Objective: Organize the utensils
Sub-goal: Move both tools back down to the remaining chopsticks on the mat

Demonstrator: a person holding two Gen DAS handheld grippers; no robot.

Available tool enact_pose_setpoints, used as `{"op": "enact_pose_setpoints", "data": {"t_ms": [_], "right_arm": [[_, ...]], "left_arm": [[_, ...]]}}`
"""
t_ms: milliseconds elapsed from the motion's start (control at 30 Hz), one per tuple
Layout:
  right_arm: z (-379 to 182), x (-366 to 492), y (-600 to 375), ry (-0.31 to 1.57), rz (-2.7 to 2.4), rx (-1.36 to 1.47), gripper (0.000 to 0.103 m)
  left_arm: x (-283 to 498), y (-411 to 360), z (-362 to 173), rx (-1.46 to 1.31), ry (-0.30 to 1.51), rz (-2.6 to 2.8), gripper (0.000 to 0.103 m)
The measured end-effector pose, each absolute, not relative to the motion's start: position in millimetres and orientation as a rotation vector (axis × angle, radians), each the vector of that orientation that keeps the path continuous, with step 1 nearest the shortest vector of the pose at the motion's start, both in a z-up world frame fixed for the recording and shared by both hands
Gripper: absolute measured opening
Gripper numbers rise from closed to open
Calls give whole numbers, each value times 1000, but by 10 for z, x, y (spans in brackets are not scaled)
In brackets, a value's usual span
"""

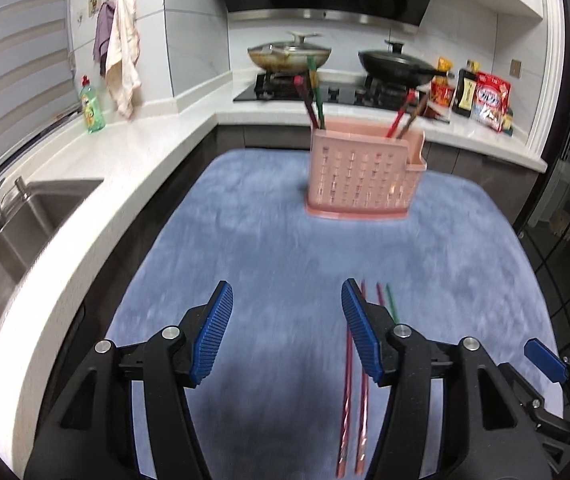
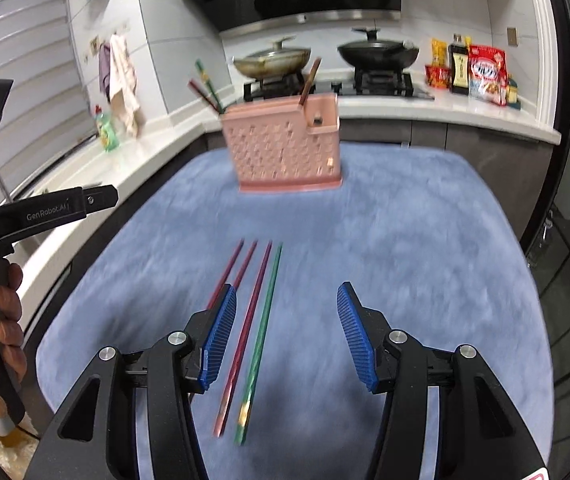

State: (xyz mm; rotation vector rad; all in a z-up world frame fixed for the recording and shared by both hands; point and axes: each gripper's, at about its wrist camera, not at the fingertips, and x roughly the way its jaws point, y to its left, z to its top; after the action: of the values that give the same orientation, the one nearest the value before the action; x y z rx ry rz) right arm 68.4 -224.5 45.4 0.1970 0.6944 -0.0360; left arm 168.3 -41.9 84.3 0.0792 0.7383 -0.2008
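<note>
L gripper (image 1: 287,334): jaws spread, nothing between the blue ribbed pads (image 1: 213,336); aimed down at the blue mat (image 1: 245,240). R gripper (image 2: 287,336): jaws spread, pads not pressing anything; two chopsticks on the mat pass under the gap near its left pad, not pinched.

Loose chopsticks on mat, approx. parallel, lengthwise away from the cameras:
- two maroon chopsticks (image 2: 229,276), leftmost in the right wrist view, partly hidden behind the left pad;
- one maroon chopstick (image 2: 245,328) and one green chopstick (image 2: 263,332), side by side, just apart.
In the left wrist view these lie beside and under the right finger; R gripper's blue pad tip shows at the far right edge.

Pink utensil holder (image 1: 359,172): upright at far end of mat, perforated wall, small side compartment. Several chopsticks (image 1: 313,92) stand tilted in it.

Bkgd: counter w/ sink (image 1: 33,216), green detergent bottle (image 1: 92,108), stove w/ two lidded pans (image 1: 289,54). Person's hand (image 2: 5,316) grips the L gripper handle at left edge of right wrist view. Frames motion-blurred.
</note>
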Motion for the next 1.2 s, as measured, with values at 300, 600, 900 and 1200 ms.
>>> {"op": "enact_pose_setpoints", "data": {"t_ms": [300, 600, 900, 1200], "right_arm": [[156, 361, -1997, 747, -36, 184, 52], [-66, 202, -1830, 798, -29, 196, 52], [-72, -98, -1761, 778, -64, 221, 52], [-110, -111, -1780, 781, -85, 196, 52]], "left_arm": [[1315, -276, 506, 79, 811, -195, 54], [1174, -135, 353, 52, 852, -203, 54], [871, -12, 288, 40, 844, -224, 56], [735, -47, 91, 57, 879, -238, 57]]}}
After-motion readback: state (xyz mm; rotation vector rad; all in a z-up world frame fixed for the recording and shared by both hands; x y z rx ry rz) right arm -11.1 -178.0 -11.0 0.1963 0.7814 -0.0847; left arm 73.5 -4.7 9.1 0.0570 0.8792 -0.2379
